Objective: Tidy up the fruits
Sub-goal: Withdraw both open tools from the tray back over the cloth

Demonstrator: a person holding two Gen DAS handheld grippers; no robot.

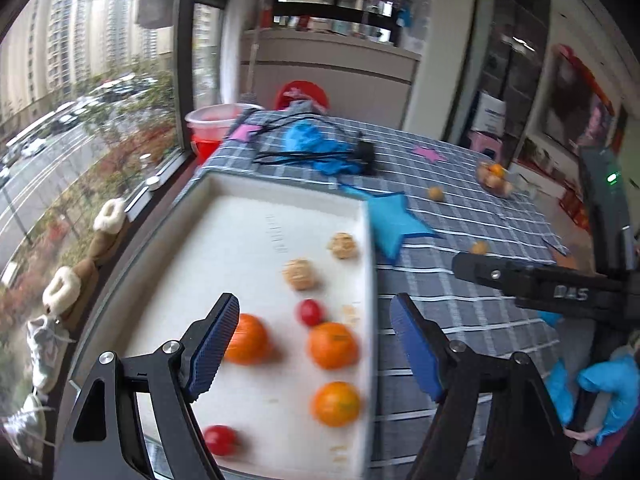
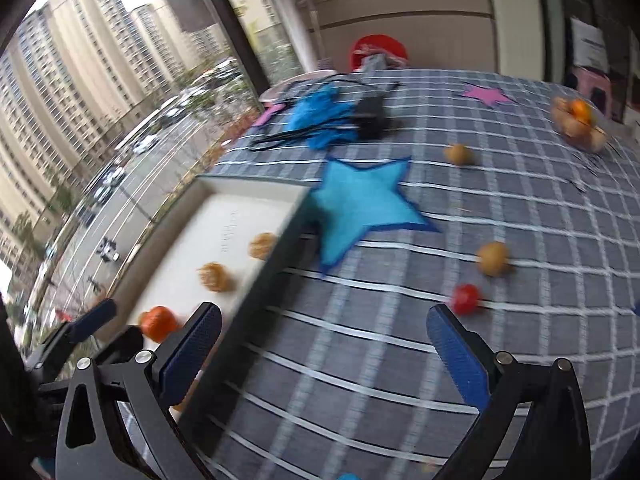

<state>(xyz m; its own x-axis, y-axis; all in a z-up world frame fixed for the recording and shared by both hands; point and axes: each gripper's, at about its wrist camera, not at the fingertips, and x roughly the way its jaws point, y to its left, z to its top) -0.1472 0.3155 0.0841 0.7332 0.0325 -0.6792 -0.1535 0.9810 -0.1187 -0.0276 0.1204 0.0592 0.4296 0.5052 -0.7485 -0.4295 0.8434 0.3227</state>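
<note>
A white tray (image 1: 240, 220) lies on the checked table by the window. It holds three oranges (image 1: 333, 345), two red tomatoes (image 1: 310, 312) and two tan walnut-like fruits (image 1: 300, 275). My left gripper (image 1: 316, 344) is open and empty above the tray's near right part. My right gripper (image 2: 324, 348) is open and empty above the cloth right of the tray (image 2: 224, 216). Ahead of it on the cloth lie a red tomato (image 2: 465, 299) and two tan fruits (image 2: 493, 258). The right gripper also shows in the left wrist view (image 1: 472, 266).
A clear bowl of fruit (image 2: 578, 124) stands at the far right. A blue felt star (image 2: 360, 204) lies beside the tray, pink stars (image 2: 486, 94) farther back. Blue cloth and black cables (image 2: 340, 118) lie at the far side. The window (image 1: 80, 120) is on the left.
</note>
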